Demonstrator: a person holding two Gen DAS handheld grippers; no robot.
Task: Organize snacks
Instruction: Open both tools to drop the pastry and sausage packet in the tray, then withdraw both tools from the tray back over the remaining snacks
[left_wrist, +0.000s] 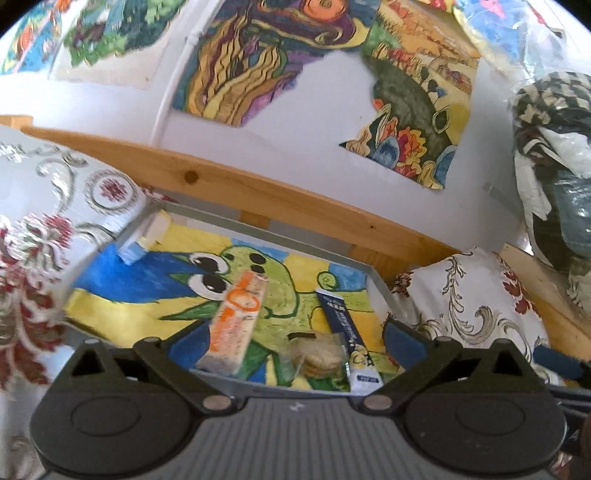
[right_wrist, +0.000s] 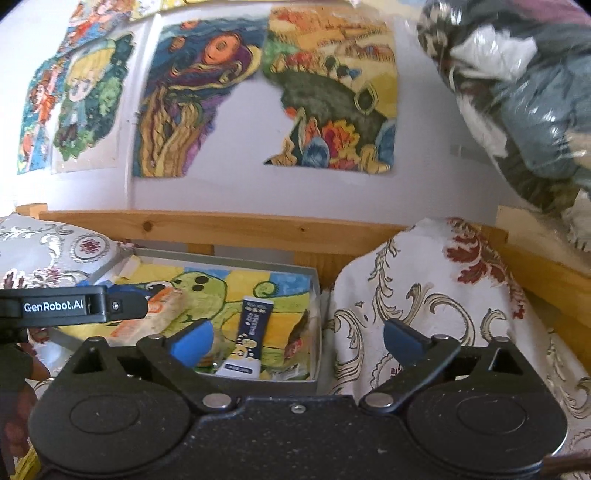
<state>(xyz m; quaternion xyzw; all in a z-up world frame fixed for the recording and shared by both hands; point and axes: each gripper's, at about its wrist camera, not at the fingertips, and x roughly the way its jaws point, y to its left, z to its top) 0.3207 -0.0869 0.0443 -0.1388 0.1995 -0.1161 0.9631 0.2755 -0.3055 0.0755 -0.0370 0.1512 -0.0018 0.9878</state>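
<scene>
In your left wrist view the left gripper (left_wrist: 291, 338) hangs with jaws apart and empty over the grey box (left_wrist: 280, 240), where the orange snack bar (left_wrist: 236, 325), the biscuit pack (left_wrist: 317, 354) and the dark blue sachet (left_wrist: 349, 339) lie from 11 to 1 o'clock. In your right wrist view the right gripper (right_wrist: 295, 341) is likewise spread and empty, sachet (right_wrist: 251, 328) at 11 o'clock; you look between picks, so next close on one snack.
</scene>
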